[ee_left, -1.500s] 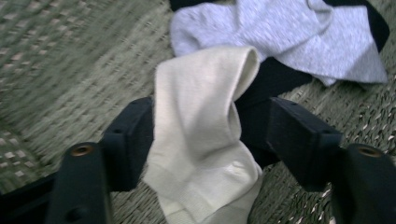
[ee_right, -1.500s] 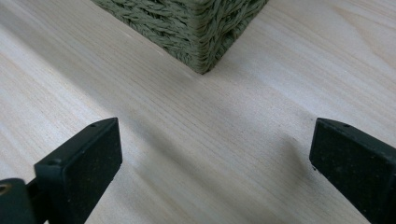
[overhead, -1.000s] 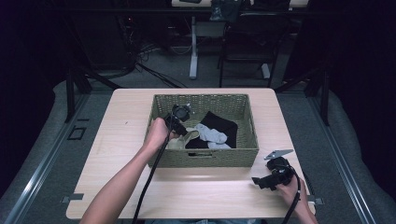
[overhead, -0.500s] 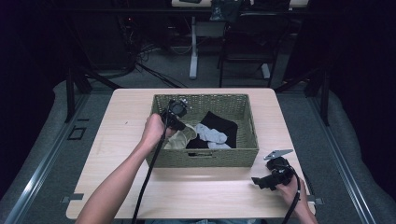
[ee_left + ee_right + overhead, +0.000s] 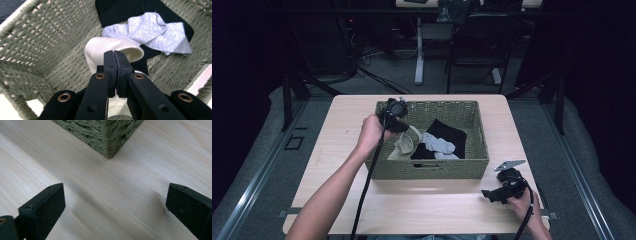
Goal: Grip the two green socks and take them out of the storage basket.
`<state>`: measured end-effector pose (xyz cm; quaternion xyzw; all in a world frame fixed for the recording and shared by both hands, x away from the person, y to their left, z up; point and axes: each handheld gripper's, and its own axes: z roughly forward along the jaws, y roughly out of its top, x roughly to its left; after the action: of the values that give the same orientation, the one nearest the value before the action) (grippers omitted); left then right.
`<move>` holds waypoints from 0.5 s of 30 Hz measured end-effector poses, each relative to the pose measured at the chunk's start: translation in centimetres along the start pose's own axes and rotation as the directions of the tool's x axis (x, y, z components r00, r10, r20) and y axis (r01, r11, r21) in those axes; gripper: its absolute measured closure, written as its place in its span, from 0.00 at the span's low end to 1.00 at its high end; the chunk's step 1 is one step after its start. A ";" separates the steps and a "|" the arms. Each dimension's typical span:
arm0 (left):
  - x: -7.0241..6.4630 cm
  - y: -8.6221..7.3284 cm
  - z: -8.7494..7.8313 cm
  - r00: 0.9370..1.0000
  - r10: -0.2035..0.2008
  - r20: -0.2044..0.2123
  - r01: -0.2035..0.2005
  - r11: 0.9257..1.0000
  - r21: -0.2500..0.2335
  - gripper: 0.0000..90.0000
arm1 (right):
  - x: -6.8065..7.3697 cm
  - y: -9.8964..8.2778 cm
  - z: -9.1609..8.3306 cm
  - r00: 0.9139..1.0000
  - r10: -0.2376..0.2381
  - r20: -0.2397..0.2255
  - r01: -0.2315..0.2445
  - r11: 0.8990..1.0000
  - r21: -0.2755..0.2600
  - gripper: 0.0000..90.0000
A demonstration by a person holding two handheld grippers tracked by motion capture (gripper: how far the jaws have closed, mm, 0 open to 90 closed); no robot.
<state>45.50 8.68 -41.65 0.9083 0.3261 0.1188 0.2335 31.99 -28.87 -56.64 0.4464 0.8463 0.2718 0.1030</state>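
Left gripper view: left tongs (image 5: pixel 115 58) clenched on cream sock (image 5: pixel 100 50), hanging below inside basket (image 5: pixel 37 45).
Right tongs (image 5: pixel 112 202) released, idle by bench's near right corner, well apart.

1. In the left gripper view, the left tongs (image 5: pixel 115 72) cover the pinched part of the cream sock (image 5: pixel 100 51); its lower end runs off the bottom edge.
2. There, the grey sock (image 5: pixel 155 32) hides much of the black garment (image 5: pixel 117 10), which the top edge also crops.
3. In the right gripper view, the basket (image 5: pixel 105 132) shows one corner, cut by the top edge.
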 end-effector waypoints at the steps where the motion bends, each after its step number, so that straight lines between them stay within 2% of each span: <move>1: 0.1 0.0 -0.4 1.000 -0.003 0.000 0.003 1.000 -0.006 0.99 | 0.0 0.0 0.0 1.000 0.002 -0.001 -0.002 1.000 0.001 0.02; 2: 0.2 0.1 -0.8 1.000 -0.008 -0.002 0.008 1.000 -0.020 0.99 | 0.0 0.0 0.0 1.000 0.002 0.004 -0.002 1.000 0.001 0.02; 15: 1.1 -0.2 -3.3 1.000 -0.020 -0.004 0.020 0.998 -0.060 0.99 | 0.0 0.0 0.0 1.000 0.004 0.004 -0.004 1.000 0.000 0.02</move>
<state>45.03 10.66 -38.81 0.8972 0.3321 0.1286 0.2612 31.99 -28.84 -56.64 0.4485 0.8453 0.2712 0.1042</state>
